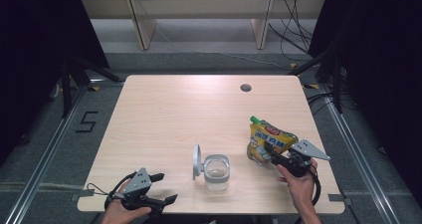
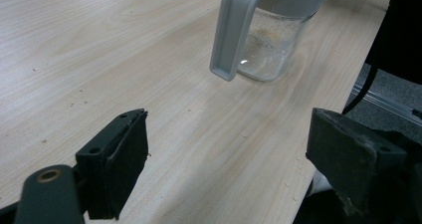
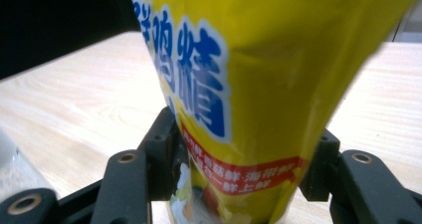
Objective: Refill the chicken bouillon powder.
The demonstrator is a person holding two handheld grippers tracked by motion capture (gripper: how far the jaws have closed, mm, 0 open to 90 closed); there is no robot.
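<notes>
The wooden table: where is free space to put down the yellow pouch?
The light wooden table is bare across its far half, up to the small round hole, and along its left side. It is crowded near the front: the clear glass jar with its open grey lid, the yellow pouch, the right gripper and the left gripper.

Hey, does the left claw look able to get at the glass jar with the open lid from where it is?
Probably yes: the left claw stands open and empty, and bare table lies between it and the glass jar.
</notes>
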